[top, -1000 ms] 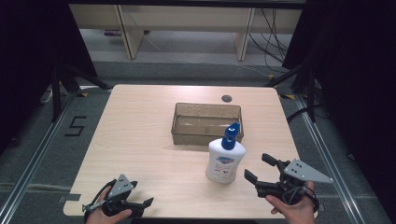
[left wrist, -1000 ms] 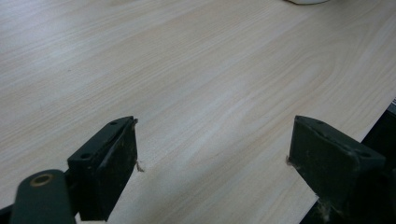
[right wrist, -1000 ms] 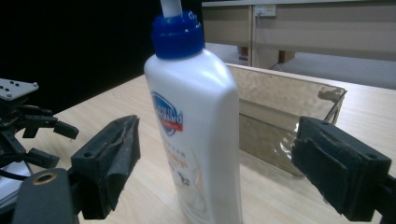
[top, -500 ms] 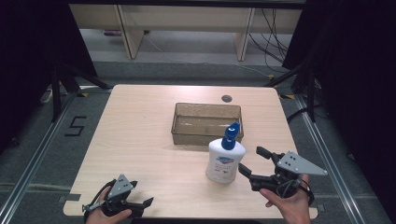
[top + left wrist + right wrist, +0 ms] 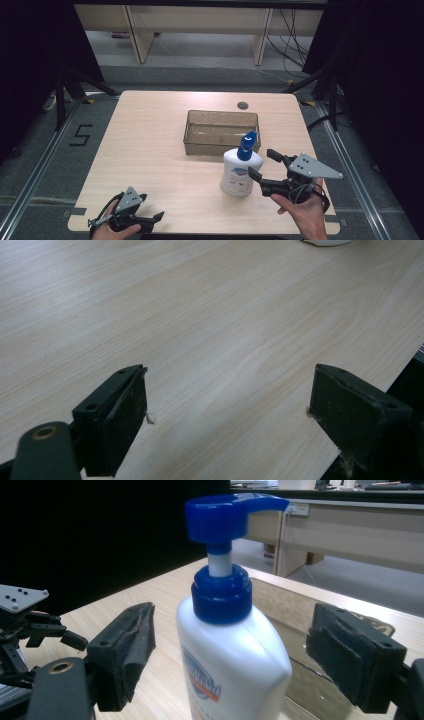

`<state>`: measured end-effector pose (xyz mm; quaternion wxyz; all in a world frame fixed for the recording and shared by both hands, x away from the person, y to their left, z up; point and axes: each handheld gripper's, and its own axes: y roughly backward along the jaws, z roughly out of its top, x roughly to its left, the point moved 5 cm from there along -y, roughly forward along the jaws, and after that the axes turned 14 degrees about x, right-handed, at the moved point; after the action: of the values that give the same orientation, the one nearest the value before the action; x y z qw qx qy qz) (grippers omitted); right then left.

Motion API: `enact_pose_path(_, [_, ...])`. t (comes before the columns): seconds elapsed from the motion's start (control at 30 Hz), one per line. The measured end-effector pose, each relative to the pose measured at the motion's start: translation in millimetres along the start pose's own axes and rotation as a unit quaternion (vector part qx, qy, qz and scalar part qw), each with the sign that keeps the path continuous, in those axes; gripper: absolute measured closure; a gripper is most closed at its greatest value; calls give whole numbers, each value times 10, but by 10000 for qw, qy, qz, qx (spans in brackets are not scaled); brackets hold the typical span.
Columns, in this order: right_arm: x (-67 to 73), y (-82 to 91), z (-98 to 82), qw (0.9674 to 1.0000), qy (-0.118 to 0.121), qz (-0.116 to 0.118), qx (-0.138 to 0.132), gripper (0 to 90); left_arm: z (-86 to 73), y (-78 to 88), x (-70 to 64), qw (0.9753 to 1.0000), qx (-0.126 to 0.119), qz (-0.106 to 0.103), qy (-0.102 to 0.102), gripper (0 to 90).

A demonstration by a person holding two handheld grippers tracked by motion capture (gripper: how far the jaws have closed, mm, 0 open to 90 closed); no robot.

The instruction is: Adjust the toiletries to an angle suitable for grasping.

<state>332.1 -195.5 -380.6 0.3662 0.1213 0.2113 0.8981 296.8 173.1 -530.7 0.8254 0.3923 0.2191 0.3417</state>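
R claw [image 5: 261,164] is released, jaws spread wide, sitting just beside the white pump bottle [image 5: 240,170] on its R side, near but not touching. In the right gripper view the bottle [image 5: 230,655] stands upright between the two padded jaws w/ clear gaps on both sides; blue pump head [image 5: 227,515] w/ spout turned to that view's right. A hand [image 5: 303,215] holds this claw from the bottom edge; grey 3-cornered plate on top.

Bottle stands on the light wood counter [image 5: 150,145], just in front of the clear brownish bin [image 5: 221,132], at the bin's near R corner.

L claw [image 5: 159,217] is at the near L edge of the counter, well apart from the bottle, held in the other hand [image 5: 114,232]. It's released too: in the left gripper view the jaws stand wide apart over bare wood [image 5: 210,330], nothing between them.

Small dark round grommet [image 5: 243,105] in the counter behind the bin.
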Motion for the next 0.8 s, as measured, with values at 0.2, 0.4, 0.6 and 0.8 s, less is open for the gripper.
enact_pose_path(0.2, [15, -74, 56, 10000, 35, 6, 35, 206, 3, 0, 6, 10000, -44, 22, 11, 149])
enact_pose_path(0.4, [20, -110, 99, 10000, 85, 14, 11, 217, 4, 3, 2, 10000, -39, 26, 25, 149])
enact_pose_path(0.6, [-1, -147, 138, 9997, 233, -11, -21, 230, 3, 2, 2, 10000, -34, 21, 20, 149])
enact_pose_path(0.8, [17, -173, 164, 9998, 170, 66, -26, 244, 4, 2, 4, 10000, -46, 18, 16, 149])
